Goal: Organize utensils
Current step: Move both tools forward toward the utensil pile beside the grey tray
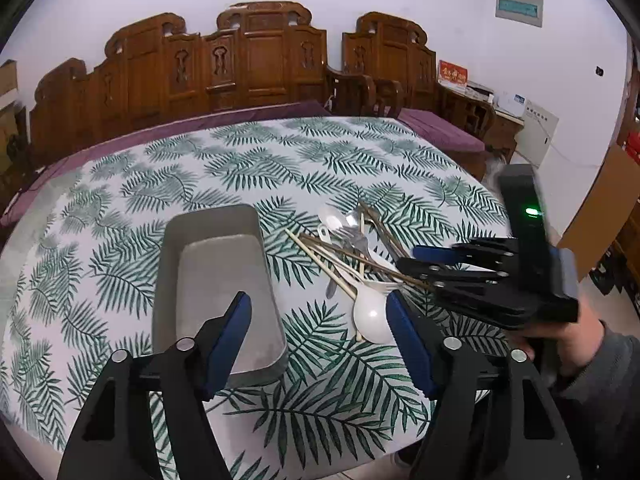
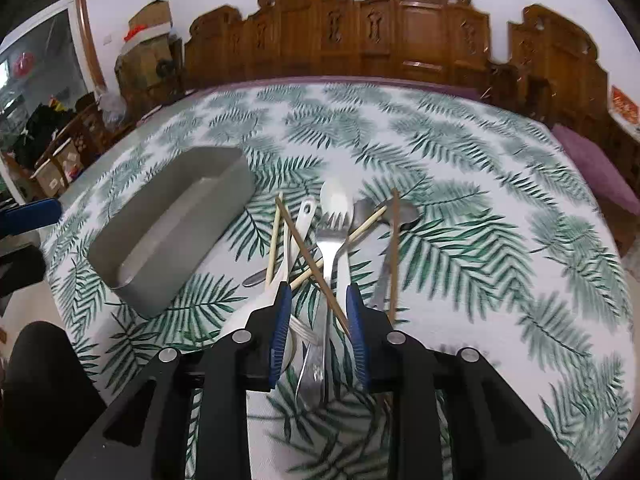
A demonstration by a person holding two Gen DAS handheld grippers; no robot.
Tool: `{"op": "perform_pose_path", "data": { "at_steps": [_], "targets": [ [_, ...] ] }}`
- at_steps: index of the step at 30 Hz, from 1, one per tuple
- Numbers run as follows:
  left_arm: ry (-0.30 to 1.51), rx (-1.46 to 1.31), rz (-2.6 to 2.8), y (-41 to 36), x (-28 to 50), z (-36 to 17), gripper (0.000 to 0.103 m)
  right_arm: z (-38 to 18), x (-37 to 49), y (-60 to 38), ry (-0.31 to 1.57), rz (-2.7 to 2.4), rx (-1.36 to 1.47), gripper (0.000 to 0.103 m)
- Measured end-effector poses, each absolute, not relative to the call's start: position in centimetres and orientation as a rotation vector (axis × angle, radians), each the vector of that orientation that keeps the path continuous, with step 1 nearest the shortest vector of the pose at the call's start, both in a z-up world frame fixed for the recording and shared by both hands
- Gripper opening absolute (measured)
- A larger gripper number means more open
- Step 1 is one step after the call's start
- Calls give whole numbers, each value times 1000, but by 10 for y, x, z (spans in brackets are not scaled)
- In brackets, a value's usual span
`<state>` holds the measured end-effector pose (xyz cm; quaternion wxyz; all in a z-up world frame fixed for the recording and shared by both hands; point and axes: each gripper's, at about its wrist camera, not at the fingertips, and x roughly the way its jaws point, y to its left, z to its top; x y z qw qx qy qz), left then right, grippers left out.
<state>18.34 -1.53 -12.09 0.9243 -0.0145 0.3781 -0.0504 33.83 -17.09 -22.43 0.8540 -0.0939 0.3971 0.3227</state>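
A grey oblong tray (image 1: 216,280) (image 2: 168,236) lies on the leaf-print tablecloth. To its right is a crossed pile of utensils (image 1: 356,252) (image 2: 324,248): a white plastic spoon (image 1: 370,312), metal forks and spoons, light and dark chopsticks. My left gripper (image 1: 320,340) is open and empty, above the tray's near end. My right gripper (image 2: 318,300) (image 1: 404,258) is open, low over the near end of the pile, its fingers on either side of a metal fork handle (image 2: 330,276) and a dark chopstick (image 2: 316,268).
The round table's edge (image 1: 360,464) is close in front. A carved wooden bench (image 1: 256,60) with purple cushions stands behind the table. Boxes and clutter (image 2: 52,152) stand at the far left.
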Motion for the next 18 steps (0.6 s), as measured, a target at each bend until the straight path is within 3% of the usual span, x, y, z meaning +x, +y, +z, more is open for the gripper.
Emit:
{"op": "perform_pose_path", "data": {
  "at_steps": [9,14,18],
  "targets": [
    [821,-49,-106,-20,188,-139,63,-247,362,-152,888,690,-290,20],
    [838,-43,-106,-23,193,-144,63,-247,362,-151,881,704,-327,7],
    [846,-42,-108,-25,196,-146,63,-248,361,-154,876,718,-331,6]
  ]
}}
